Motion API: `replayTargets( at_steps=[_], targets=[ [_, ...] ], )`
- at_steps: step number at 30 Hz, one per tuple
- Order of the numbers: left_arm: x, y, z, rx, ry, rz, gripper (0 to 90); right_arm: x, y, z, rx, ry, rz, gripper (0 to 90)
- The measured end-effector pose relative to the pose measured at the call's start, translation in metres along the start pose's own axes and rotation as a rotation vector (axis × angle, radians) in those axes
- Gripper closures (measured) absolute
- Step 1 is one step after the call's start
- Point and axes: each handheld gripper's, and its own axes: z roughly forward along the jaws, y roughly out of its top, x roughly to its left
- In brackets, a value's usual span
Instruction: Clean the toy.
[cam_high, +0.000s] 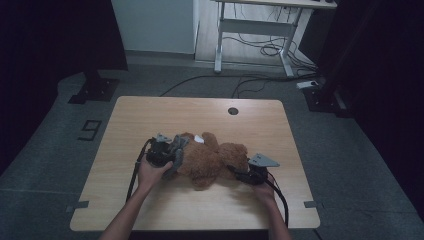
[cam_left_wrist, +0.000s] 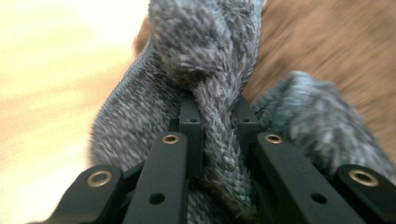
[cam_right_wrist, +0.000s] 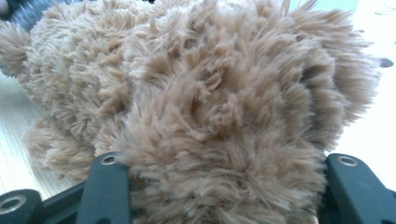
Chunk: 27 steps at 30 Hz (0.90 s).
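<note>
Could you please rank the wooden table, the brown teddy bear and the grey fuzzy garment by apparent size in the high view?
1. wooden table
2. brown teddy bear
3. grey fuzzy garment, partly hidden by the left tool

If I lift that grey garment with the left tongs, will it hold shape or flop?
Likely flop: the grey garment bunches into a soft fold between the left tongs. Its fuzzy knit probably grips well. It may drag the teddy bear, since it lies against it.

A dark "9" (cam_high: 89, 129) marks the floor (cam_high: 50, 150).
</note>
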Motion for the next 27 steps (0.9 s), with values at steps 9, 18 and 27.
replayTargets(
  at_steps=[9, 18, 27],
  targets=[
    [-0.008, 0.022, -0.023, -0.066, -0.030, 0.022, 78.9, -0.002, 0.000, 0.000, 0.001, 0.003, 0.006, 42.5],
    [-0.089, 0.085, -0.019, -0.107, -0.089, 0.197, 78.6, -0.001, 0.000, 0.000, -0.001, 0.001, 0.006, 42.4],
    [-0.140, 0.097, 0.054, 0.026, -0.076, 0.282, 78.8, -0.002, -0.001, 0.001, 0.009, -0.013, 0.024, 42.5]
  ],
)
